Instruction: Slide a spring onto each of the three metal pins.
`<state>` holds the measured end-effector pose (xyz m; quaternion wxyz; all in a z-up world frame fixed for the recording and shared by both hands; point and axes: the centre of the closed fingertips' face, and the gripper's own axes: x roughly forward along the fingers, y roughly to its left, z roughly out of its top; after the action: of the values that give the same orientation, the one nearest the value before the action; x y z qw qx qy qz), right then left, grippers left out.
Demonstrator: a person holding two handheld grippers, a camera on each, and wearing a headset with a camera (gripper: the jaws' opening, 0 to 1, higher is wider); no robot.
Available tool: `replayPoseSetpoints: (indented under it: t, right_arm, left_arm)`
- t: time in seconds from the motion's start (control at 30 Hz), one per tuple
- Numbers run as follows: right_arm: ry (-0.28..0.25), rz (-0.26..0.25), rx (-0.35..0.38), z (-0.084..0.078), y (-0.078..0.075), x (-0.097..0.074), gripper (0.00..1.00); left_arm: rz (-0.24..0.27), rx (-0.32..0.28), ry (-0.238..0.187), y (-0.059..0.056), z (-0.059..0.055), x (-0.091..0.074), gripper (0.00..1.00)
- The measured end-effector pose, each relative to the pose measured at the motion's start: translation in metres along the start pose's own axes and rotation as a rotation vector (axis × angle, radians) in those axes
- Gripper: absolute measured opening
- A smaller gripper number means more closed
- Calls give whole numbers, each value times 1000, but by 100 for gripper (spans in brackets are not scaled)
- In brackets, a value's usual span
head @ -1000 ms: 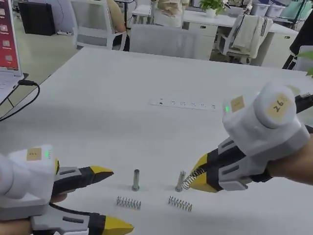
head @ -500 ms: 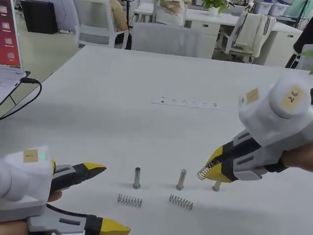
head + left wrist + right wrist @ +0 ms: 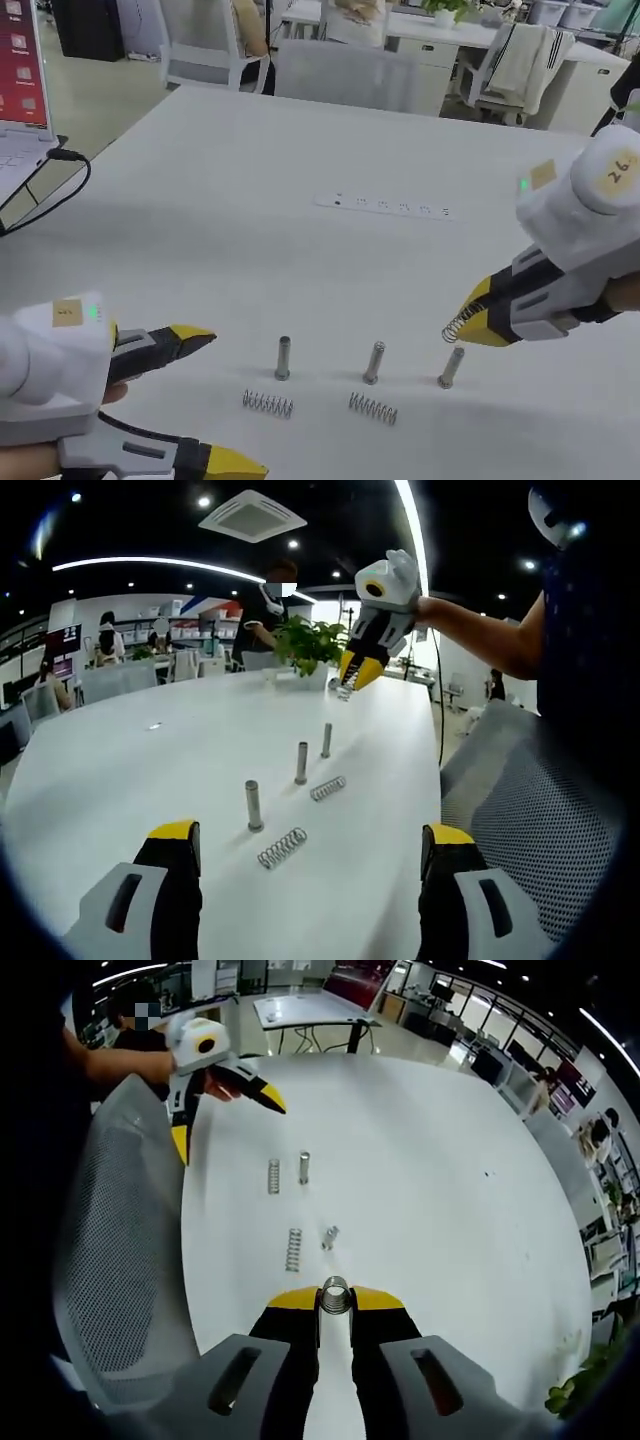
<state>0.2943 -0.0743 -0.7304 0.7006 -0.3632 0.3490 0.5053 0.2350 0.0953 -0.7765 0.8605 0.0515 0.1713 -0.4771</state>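
On the white table (image 3: 200, 200), starting at the far left of the head view: laptop (image 3: 14, 90) at the edge, black cable (image 3: 60, 185) curling away from it. Low at left, left gripper (image 3: 238, 402), held near the table's near edge; jaws spread wide, yellow tips well apart, holding nothing. Just right of its upper tip, left pin (image 3: 283, 358), upright and bare. Flat on the table in front of that pin, toward the person, first loose spring (image 3: 267, 403), lying on its side, apart from the pin's base. Next along, middle pin (image 3: 374, 362), also upright and bare, with second loose spring (image 3: 372, 408) lying on its side just before it, not touching. Farther back, beyond the pins, white power strip (image 3: 390, 207) across the middle of the table. Then right pin (image 3: 451, 367), upright, bare as well. Just above and to the right of its top, held spring (image 3: 458, 323), pinched at one end between the yellow tips of the right gripper (image 3: 474, 322), free end pointing down-left toward the pin, clear of it. Right gripper jaws closed almost fully, only the coil's width between them; coil seen end-on in the right gripper view as a round ring at the tips. Raised above the table, angled down from the right.
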Motion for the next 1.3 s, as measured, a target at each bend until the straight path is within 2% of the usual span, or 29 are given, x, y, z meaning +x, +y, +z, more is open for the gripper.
replayPoseSetpoints:
  t: [0.47, 0.97, 1.3]
  right_arm:
    - [89, -6, 19, -27, -19, 9, 8]
    - [134, 29, 50, -43, -28, 27, 8]
    - [142, 36, 55, -46, -29, 35, 8]
  left_arm:
    - [-1, 2, 0, 0, 0, 1, 88]
    - [-1, -2, 5, 0, -1, 1, 88]
    - [-2, -6, 10, 0, -2, 0, 86]
